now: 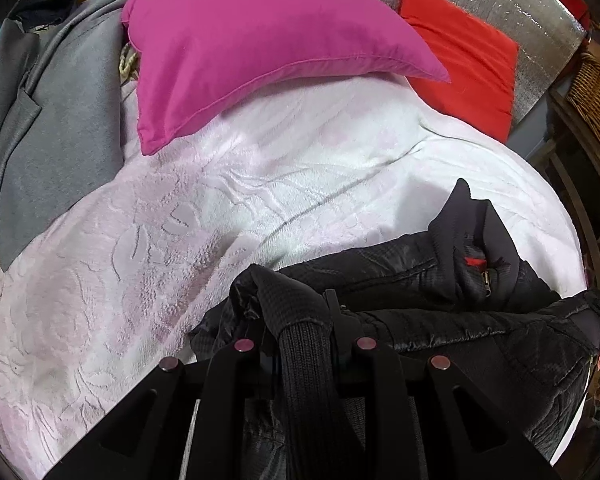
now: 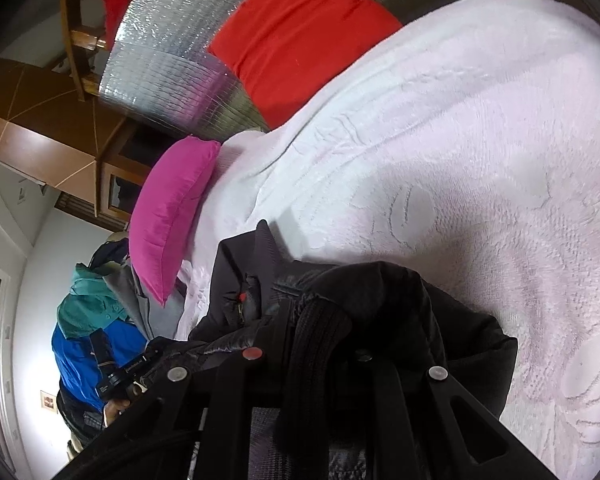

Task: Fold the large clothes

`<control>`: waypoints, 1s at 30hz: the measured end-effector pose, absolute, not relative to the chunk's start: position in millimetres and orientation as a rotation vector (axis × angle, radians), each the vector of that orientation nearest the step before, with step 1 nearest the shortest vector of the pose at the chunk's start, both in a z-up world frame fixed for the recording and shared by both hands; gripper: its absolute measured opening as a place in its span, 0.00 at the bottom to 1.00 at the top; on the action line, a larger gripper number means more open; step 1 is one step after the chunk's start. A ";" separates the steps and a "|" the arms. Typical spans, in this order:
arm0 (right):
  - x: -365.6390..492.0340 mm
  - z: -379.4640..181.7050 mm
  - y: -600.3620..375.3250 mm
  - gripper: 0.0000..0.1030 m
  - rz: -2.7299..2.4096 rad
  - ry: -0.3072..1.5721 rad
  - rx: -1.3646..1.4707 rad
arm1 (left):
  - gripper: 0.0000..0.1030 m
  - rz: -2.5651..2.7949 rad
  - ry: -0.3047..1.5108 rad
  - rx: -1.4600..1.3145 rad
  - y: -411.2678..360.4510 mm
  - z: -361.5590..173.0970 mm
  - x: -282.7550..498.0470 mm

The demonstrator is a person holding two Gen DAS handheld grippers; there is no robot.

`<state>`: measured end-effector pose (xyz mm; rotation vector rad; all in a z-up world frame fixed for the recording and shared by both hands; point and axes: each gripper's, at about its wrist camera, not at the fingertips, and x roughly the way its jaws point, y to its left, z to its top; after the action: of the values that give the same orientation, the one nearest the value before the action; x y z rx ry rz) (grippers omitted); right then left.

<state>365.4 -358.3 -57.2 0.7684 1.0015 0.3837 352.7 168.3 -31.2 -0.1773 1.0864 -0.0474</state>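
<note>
A black quilted jacket with a ribbed knit hem lies on the white embossed bedspread. Its collar with a red tag and zipper pull stands up at the right. My left gripper is shut on the jacket's ribbed hem, which bunches between the fingers. In the right wrist view the jacket hangs in folds, and my right gripper is shut on its ribbed hem. The left gripper and the hand holding it show at lower left there.
A magenta pillow and a red pillow lie at the head of the bed against a silver quilted headboard. Grey clothes are piled at the left. A wicker basket stands at the right.
</note>
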 end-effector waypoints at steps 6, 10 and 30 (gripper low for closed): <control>374.7 -67.5 -365.2 0.13 0.390 1.018 0.846 | 0.19 -0.047 1.103 -0.185 168.7 -37.4 363.3; 381.2 -81.9 -370.7 0.15 0.404 1.040 0.951 | 0.19 -0.048 1.131 -0.207 170.7 -46.4 369.7; 370.8 -68.5 -380.9 0.76 0.488 0.868 1.181 | 0.49 -0.179 1.125 -0.961 232.3 -75.5 369.0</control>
<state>370.8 -380.9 -68.5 1.1807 0.8676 0.4885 369.0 232.3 -75.5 -0.9615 1.1246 -0.1787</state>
